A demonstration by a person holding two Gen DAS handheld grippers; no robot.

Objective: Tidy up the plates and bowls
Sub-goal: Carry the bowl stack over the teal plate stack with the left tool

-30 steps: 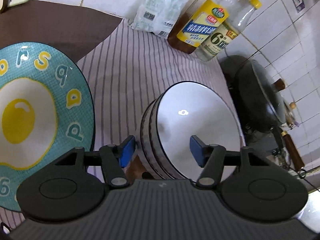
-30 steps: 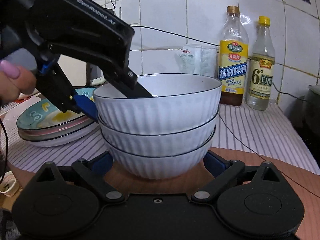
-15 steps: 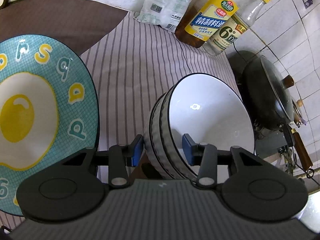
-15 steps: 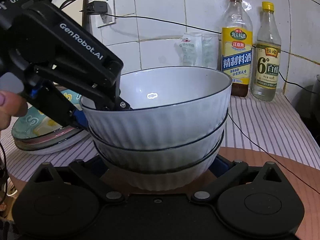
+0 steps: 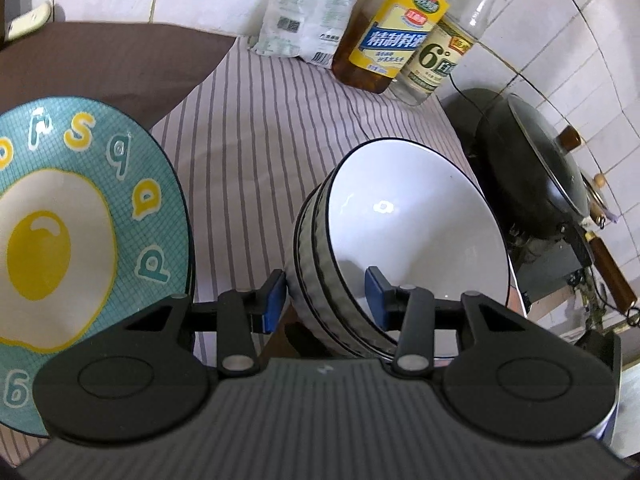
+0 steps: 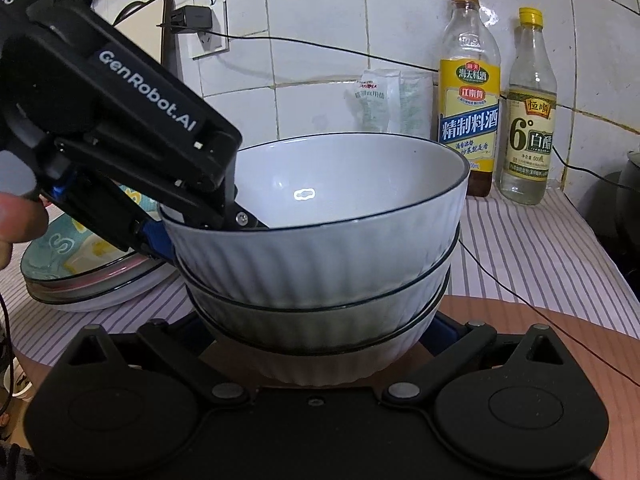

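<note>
**Observer:** What changed over the last second?

**Operator:** My left gripper [image 5: 325,294] has come down over the near-left rim of the bowl stack [image 5: 384,248], and its jaws have narrowed. One blue pad sits outside the ribbed wall, the other inside the top bowl [image 6: 320,216]. From the left wrist view a sliver of gap still shows on each side, so I'd call the jaws open but closing, not yet clamped.

**Observer:** And the stack itself?

**Operator:** The three nested bowls now lean, rims tipped toward the right. A second ago they sat level. They stand on the brown board [image 6: 532,320], just right of the plate stack [image 6: 92,284] with the egg plate [image 5: 72,232] on top.

**Observer:** Your right gripper?

**Operator:** The right gripper [image 6: 316,334] is spread wide around the bottom bowl, a pad on either side. I can't tell whether they touch it; I read it as open, bracing.

**Observer:** What does that mean for the job?

**Operator:** I judge I'm about to pinch the rim and move the bowls. The lean worries me: the top bowl could slip if I lift by one wall.
</note>
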